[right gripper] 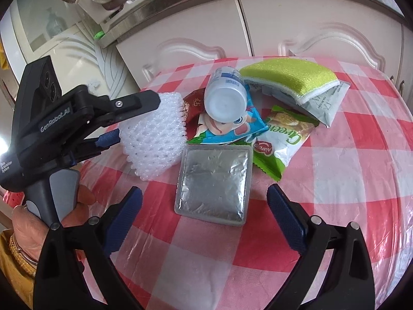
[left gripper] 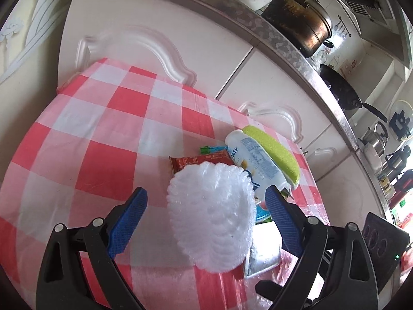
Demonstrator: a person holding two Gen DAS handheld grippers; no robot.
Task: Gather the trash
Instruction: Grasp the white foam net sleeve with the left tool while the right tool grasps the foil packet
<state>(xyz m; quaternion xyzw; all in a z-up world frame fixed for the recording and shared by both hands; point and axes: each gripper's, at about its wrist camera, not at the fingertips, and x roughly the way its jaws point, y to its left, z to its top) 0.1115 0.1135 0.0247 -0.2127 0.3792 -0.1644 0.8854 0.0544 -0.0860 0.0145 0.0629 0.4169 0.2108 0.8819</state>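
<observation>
A pile of trash lies on the red-and-white checked tablecloth (right gripper: 343, 180). My left gripper (left gripper: 206, 190) is open around a white foam net (left gripper: 211, 214); a gap shows beside its left pad. The right wrist view shows that left gripper (right gripper: 136, 118) from the side, with the foam net (right gripper: 155, 134) between its fingers and resting on the cloth. My right gripper (right gripper: 205, 190) is open, hanging over a square silver foil packet (right gripper: 214, 186). Behind it lie a white bottle (right gripper: 225, 98), a blue wrapper (right gripper: 227, 129), a green snack wrapper (right gripper: 281, 139) and a red wrapper (right gripper: 192, 106).
A green sponge (right gripper: 289, 77) lies on a grey pouch (right gripper: 325, 103) at the back of the pile. White cabinet doors (left gripper: 160, 36) stand close behind the table under a counter with pots (left gripper: 299, 25). A hand (right gripper: 28, 232) holds the left gripper's handle.
</observation>
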